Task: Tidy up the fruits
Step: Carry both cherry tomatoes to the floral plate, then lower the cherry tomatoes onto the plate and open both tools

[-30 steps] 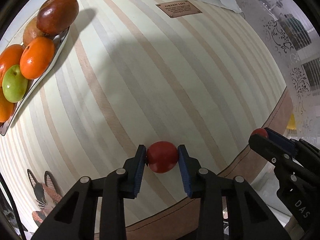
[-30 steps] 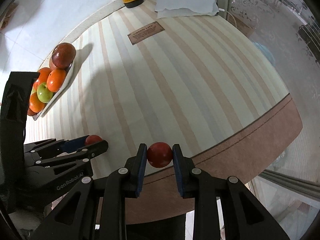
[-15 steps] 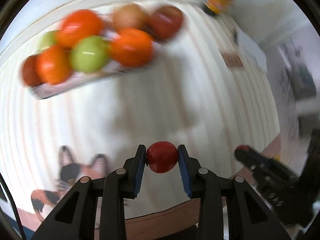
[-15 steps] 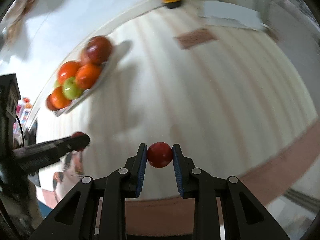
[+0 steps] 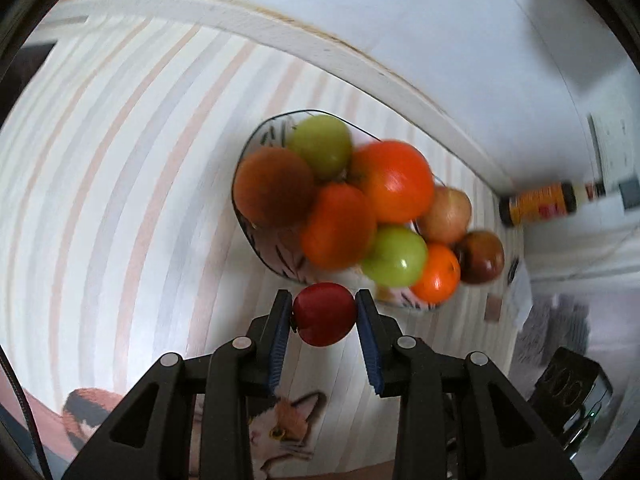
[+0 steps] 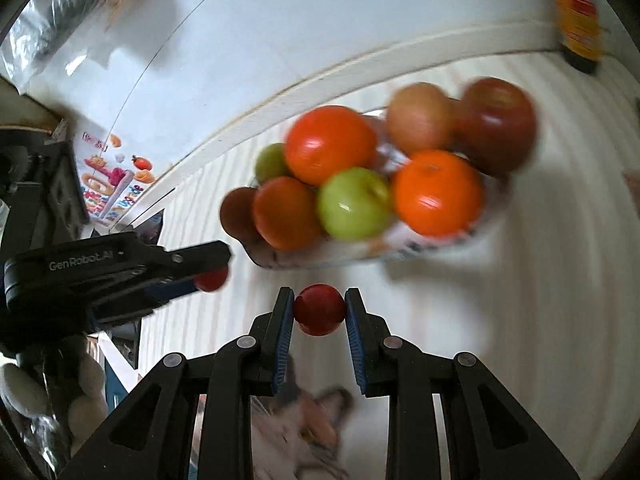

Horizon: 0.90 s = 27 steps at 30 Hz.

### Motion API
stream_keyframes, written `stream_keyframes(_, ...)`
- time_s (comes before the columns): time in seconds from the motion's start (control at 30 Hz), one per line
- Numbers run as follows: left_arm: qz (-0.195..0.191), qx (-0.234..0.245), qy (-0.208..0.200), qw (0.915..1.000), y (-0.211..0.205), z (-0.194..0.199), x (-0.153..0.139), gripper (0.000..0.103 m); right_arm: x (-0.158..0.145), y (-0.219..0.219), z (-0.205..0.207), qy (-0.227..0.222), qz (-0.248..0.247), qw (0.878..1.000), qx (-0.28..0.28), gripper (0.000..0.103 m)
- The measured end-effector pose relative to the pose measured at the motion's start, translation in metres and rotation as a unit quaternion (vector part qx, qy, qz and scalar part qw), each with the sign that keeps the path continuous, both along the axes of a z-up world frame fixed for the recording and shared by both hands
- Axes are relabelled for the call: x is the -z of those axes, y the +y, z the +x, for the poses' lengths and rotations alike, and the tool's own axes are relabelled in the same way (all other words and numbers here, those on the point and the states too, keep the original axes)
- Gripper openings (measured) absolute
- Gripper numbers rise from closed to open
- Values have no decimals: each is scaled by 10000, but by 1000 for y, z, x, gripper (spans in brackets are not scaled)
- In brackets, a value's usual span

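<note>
Just short of the bowl point(image 5: 256, 236), a red fruit point(image 5: 325, 314) is clamped in the left gripper point(image 5: 325, 316); another red fruit point(image 6: 319, 309) is clamped in the right gripper point(image 6: 319, 312). Bowl lies straight ahead of both, already piled high; left looks slightly nearer.

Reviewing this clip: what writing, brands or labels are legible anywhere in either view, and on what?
"GenRobot.AI": white lettering on the black body of the left tongs, seen from the right wrist view.
Bottle with a yellow and red label: print blurred, unreadable.
Colourful poster on the wall: characters too blurred to read.
Small tan tag on the striped tablecloth: too small to read.
</note>
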<state>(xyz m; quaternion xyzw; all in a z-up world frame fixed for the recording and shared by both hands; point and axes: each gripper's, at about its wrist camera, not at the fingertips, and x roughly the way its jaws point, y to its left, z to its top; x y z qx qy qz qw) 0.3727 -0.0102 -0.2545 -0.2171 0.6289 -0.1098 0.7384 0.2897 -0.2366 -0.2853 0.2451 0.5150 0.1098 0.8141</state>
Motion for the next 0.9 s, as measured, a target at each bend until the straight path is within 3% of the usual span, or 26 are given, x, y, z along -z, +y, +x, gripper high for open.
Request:
stream_keyframes(0.27, -514, -320, 239, 9979, 9, 12, 24, 30, 16, 24, 33, -3, -268, 9993, -253, 28)
stream_keyframes(0.6, -415, -344, 267, 9982, 4, 19, 35, 30, 26, 43, 49, -103, -730, 9959, -517, 29)
stream_keyframes(0.7, -241, -348, 223, 9989, 2, 19, 33, 35, 24, 45, 48, -189, -844, 9949, -515, 30)
stream_keyframes(0.8, -11, -238, 176, 9996, -1, 20, 31, 37, 20, 46, 47, -241, -763, 9957, -474, 43)
stream_keyframes(0.83, 50, -204, 162, 9996, -2, 19, 30, 38, 18, 47, 45, -271, -755, 9957, -454, 52)
stream_keyframes(0.9, 136, -146, 128, 9997, -2, 19, 28, 50, 13, 49, 42, -314, -738, 9957, -455, 74)
